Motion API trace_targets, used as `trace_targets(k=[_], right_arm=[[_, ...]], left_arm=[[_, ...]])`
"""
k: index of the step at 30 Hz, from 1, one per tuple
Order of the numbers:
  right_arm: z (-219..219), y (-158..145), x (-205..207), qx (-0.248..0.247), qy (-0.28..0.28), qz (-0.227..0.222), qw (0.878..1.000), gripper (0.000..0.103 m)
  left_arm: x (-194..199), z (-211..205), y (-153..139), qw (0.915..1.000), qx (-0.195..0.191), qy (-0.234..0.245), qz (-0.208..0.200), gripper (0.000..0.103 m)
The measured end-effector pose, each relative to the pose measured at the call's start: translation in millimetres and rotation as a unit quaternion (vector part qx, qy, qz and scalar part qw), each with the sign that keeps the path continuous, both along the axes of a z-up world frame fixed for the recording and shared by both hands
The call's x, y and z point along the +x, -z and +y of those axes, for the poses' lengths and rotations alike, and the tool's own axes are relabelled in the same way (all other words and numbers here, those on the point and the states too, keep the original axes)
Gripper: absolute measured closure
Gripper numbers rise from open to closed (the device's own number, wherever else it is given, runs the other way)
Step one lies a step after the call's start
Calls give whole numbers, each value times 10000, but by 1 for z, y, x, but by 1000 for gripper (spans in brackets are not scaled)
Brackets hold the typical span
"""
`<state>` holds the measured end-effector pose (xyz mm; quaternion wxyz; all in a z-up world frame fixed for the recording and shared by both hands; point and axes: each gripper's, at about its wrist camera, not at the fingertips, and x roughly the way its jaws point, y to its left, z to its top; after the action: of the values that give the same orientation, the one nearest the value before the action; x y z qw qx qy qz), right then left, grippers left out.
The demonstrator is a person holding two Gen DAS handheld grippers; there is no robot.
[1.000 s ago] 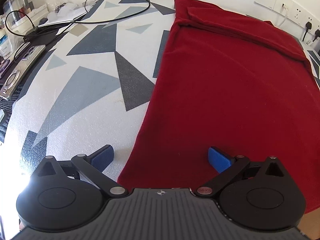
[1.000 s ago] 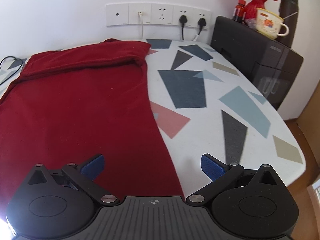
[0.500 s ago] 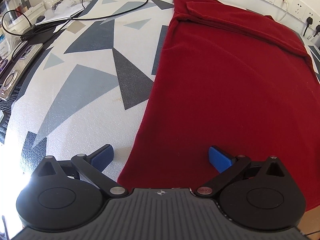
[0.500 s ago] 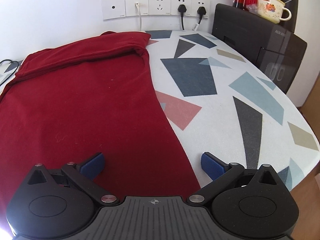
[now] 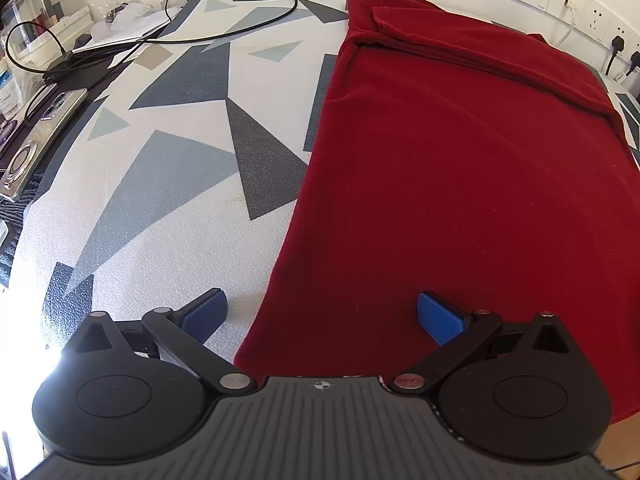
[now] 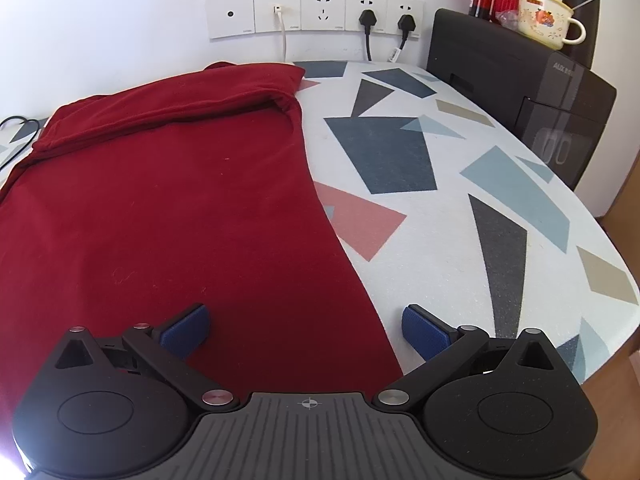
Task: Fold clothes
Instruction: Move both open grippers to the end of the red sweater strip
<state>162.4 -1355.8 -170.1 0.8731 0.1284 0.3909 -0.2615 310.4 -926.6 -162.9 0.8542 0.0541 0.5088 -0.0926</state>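
A dark red garment lies spread flat on the patterned table, its far end folded over into a band. My left gripper is open and straddles the garment's near left corner, one blue pad over the table, the other over the cloth. In the right wrist view the same red garment fills the left half. My right gripper is open astride the near right corner, holding nothing.
Black cables, papers and phones crowd the table's far left edge. A row of wall sockets sits behind the table. A black appliance with a mug and red vase stands at the right.
Both grippers have moved forward and lower toward the garment's near corners; the wall and far objects have drawn closer in the right view. The jaws stayed open.
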Motion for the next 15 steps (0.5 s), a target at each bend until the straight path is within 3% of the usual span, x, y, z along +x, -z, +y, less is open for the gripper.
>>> trace_targets(k=[4,9,15], right_arm=[[-4,-4,0,109,-171,89,9998,1],[-10,-14,-30,61,-632,-110,9979,3],[-20,-11,-61,98,-662,-53,9977,22]], left_arm=[[1,2,-1,10000,-29,46,48,0],[-6,5,-4,9979,209,620,20,0],[-13,18,-1,9946,-61,1030,141,0]])
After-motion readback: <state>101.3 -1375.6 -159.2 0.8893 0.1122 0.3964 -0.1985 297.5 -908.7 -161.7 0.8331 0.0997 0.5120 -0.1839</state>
